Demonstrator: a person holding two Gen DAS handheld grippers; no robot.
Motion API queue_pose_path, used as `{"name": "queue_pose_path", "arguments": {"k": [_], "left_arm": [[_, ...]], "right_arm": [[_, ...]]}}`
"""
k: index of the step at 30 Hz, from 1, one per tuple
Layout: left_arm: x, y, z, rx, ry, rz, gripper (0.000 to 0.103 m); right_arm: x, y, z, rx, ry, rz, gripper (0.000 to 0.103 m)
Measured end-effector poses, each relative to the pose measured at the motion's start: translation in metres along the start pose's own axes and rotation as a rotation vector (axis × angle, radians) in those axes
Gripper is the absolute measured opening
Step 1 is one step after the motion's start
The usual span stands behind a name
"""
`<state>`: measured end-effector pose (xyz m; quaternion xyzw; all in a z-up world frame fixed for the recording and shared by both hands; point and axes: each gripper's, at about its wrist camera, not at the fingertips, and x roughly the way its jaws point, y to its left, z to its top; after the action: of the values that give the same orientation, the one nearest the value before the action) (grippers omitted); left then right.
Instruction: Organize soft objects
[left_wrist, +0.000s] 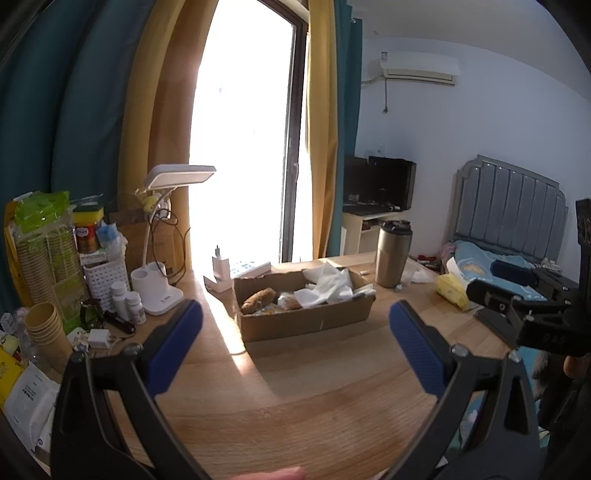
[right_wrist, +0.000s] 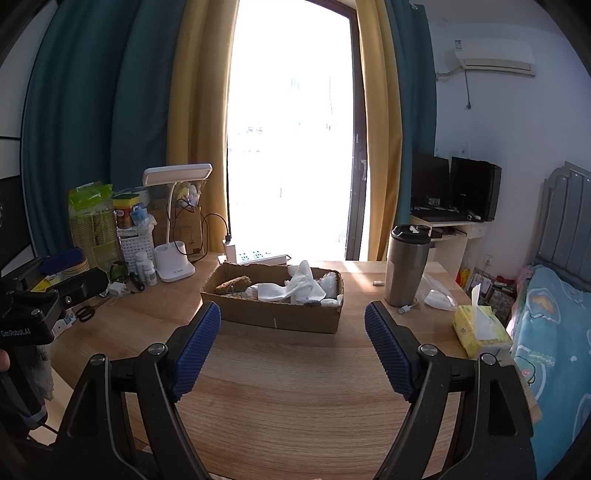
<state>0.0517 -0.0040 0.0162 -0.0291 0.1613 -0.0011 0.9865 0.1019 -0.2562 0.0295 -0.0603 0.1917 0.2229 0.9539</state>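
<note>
Cardboard box (right_wrist: 273, 314) ahead on wooden table (right_wrist: 295, 398), steel tumbler (right_wrist: 406, 266) right, both tools (left_wrist: 295, 328) (right_wrist: 291, 332) spread, empty.

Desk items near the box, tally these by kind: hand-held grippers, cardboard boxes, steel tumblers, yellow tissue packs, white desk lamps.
hand-held gripper: 2, left, right
cardboard box: 1
steel tumbler: 1
yellow tissue pack: 1
white desk lamp: 1
Total: 6

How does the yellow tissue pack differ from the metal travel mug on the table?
The tissue pack is yellow, soft and low, lying flat with a white tissue sticking up; the travel mug is grey metal, tall and upright with a black lid. The mug stands nearer the cardboard box; the pack lies by the table's right edge. Both rest on the table.
</note>
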Motion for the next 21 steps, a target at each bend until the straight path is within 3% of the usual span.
{"name": "queue_pose_path", "arguments": {"k": [21], "left_arm": [[0.0009, -0.0042, -0.0008, 0.007, -0.001, -0.012, 0.102]], "right_arm": [[-0.0019, 0.0035, 0.0026, -0.004, -0.001, 0.004, 0.083]]}}
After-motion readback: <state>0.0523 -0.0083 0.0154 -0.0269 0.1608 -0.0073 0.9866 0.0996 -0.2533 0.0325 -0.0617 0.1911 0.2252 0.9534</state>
